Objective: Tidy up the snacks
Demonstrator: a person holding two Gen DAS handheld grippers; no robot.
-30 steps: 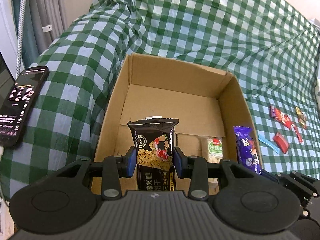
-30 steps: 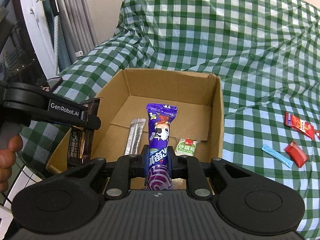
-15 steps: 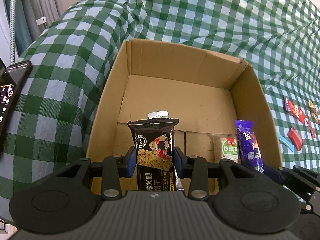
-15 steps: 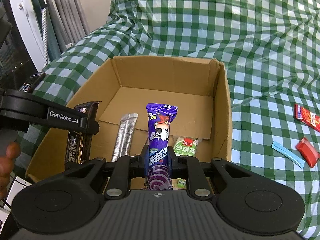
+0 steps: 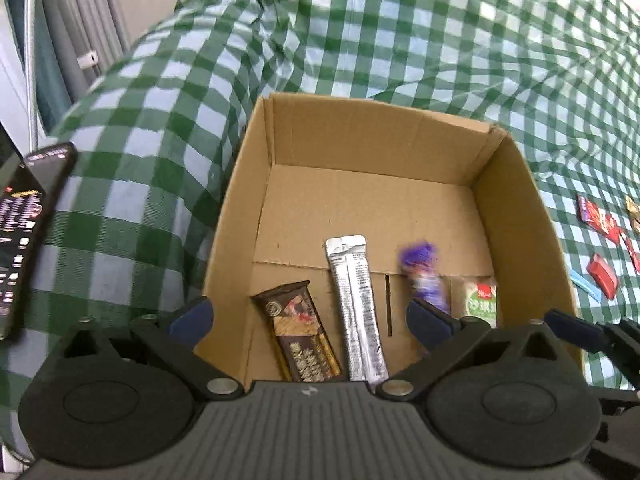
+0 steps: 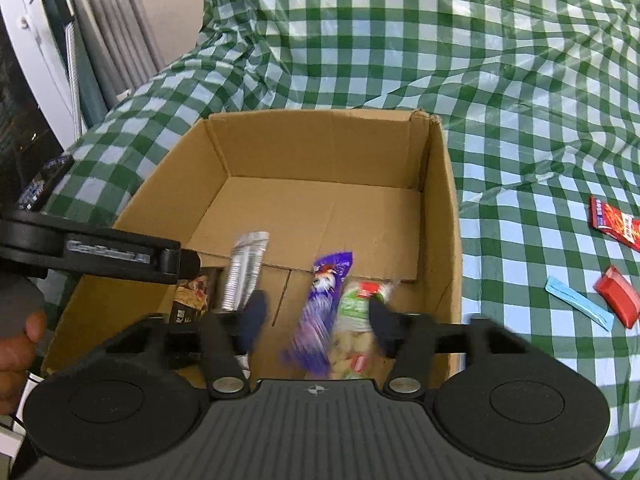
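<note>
Cardboard box far half bare; left claw spread above brown bar; right claw spread over purple packet.

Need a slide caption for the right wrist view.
Open right hand-held gripper above cardboard box, purple snack blurred beside green packet.

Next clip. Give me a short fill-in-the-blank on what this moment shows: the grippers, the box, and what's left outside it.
1. Both the left gripper and the right gripper have their jaws ____.
2. The brown snack bar lies inside the ____ box.
3. In the box, the silver stick pack lies between the brown bar and the ____ packet.
4. The blue stick lies outside the box on the ____ cloth.

Missing words: open; cardboard; purple; checkered
</note>
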